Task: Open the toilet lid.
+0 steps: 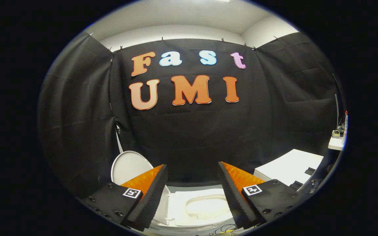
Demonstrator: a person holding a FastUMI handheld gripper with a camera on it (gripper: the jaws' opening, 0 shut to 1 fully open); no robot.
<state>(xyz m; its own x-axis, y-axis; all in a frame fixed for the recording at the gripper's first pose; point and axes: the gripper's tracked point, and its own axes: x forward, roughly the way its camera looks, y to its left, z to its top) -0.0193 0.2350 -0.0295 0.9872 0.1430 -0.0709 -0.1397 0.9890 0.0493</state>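
Black cloth [192,137] walled the booth on three sides, pinned up beneath a pale ceiling [189,16]. Off beyond the right finger stood a white box-like cabinet [287,165], and farther that way a small white shelf [336,143] carried a few small items too tiny to tell apart.

Low in the scene, the gripper [192,191] pointed forward and a little downward over the toilet [205,209]. Its two fingers were spread wide, with nothing held between them and neither one touching anything. Each finger showed a ridged inner pad, and a small square marker sat on the block behind each one.

Between the fingers and below them lay the toilet, white and glossy. Its seat [179,209] rested flat around the oval bowl opening, which caught a bright glare from overhead. The toilet lid [128,165] was already raised: it stood upright against the black cloth, behind and just beyond the left finger, its rounded white face turned toward the camera. The left finger covered the lid's lower edge, so the hinge could not be made out. A thin loop of cable [223,229] lay on the floor at the near side of the toilet, close under the right finger.
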